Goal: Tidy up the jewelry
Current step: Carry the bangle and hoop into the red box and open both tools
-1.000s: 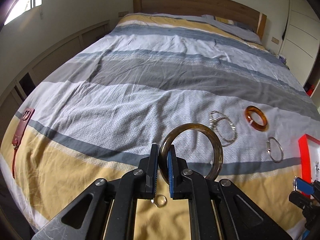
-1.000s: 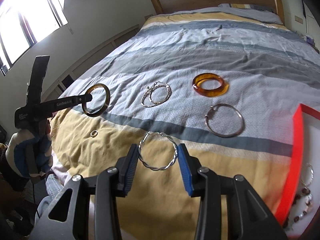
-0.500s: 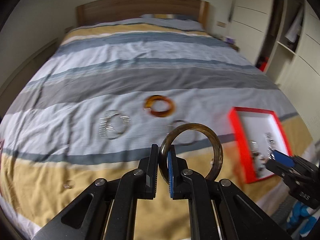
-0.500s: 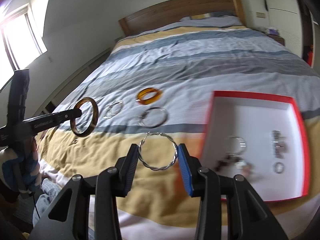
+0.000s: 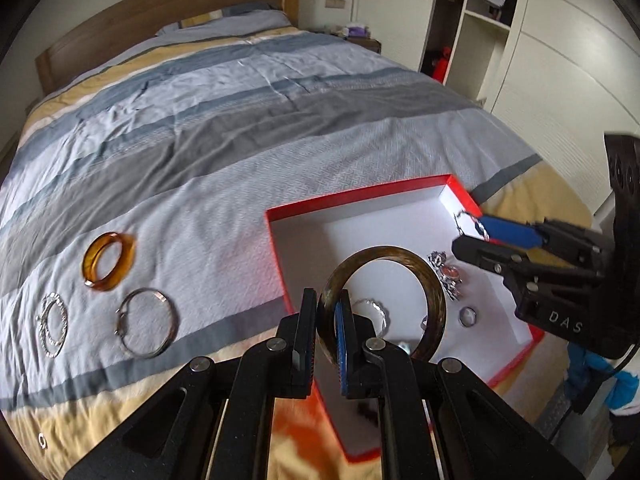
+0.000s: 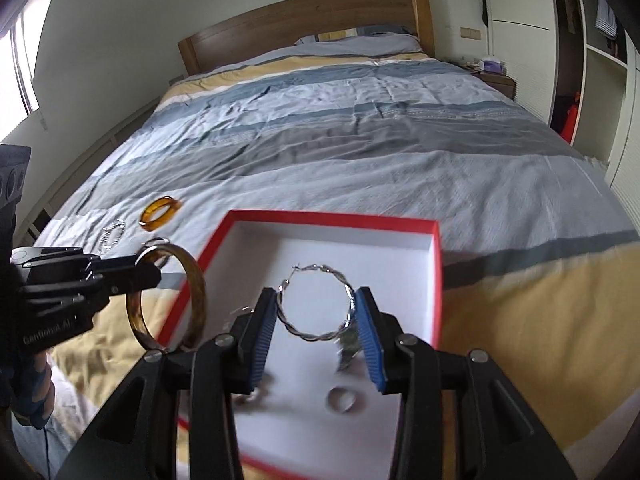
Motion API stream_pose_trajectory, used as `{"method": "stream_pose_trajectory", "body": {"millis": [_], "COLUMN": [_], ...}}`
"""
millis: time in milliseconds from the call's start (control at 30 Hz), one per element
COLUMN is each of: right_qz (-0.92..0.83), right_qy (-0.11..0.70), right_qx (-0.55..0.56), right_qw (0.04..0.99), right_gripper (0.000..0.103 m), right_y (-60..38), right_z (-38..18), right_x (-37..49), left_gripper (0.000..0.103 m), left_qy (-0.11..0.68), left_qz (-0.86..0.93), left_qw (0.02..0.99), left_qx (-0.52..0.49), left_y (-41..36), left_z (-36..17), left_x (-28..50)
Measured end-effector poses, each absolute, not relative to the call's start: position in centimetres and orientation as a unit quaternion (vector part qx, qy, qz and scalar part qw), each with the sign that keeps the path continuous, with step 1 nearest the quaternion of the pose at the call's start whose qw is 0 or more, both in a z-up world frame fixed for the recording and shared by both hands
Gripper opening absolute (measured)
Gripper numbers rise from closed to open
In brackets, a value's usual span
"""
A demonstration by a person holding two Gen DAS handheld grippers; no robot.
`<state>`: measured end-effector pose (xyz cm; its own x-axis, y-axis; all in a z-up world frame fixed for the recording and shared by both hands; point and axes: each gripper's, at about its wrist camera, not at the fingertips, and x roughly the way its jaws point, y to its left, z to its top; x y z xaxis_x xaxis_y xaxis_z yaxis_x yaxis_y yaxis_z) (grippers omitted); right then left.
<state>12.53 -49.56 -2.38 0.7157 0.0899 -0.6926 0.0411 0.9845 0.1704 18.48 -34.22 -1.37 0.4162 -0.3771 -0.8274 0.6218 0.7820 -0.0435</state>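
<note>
My left gripper is shut on a dark brown bangle and holds it above the near left part of a red box with a white inside. The bangle also shows in the right wrist view. My right gripper is shut on a twisted silver hoop and holds it above the same box. Rings and small jewelry lie in the box. An amber bangle, a thin silver bangle and a sparkly bracelet lie on the striped bedspread to the left.
A small ring lies on the yellow stripe at the near left. The wooden headboard stands at the far end. A wardrobe with open shelves stands to the right of the bed.
Both grippers have swung right with their bangle and hoop. They now hang over the red box instead of over the loose jewelry on the bedspread.
</note>
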Motion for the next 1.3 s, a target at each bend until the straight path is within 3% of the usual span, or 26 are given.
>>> {"method": "stream_pose_trajectory", "body": {"millis": [533,1133,1233,1300], "right_qz": [0.019,0.0,-0.007,-0.011], "right_qy": [0.477,0.463,0.452,0.441], "right_qx": [0.021,0.021,0.029,0.034], "right_qw": [0.879,0.886,0.891,0.897], "right_gripper": [0.038,0.04,0.04,0.04], "right_y": [-50.2,-50.4,-50.8,-51.0], "right_z": [-7.0,-5.8,-4.5,-3.5], "right_x": [19.7,18.6,17.7,16.7], "left_gripper": [0.009,0.013,0.021,0.039], "left_qy": [0.488,0.496,0.496,0.489], "left_qz": [-0.299,-0.289,-0.295,-0.296], "left_qw": [0.804,0.799,0.797,0.8], "left_qx": [0.163,0.179,0.178,0.182], "left_y": [-38.0,-38.3,-38.3,-38.2], "left_z": [-7.5,-8.3,-7.9,-7.4], "left_x": [21.6,20.5,19.9,19.3]}}
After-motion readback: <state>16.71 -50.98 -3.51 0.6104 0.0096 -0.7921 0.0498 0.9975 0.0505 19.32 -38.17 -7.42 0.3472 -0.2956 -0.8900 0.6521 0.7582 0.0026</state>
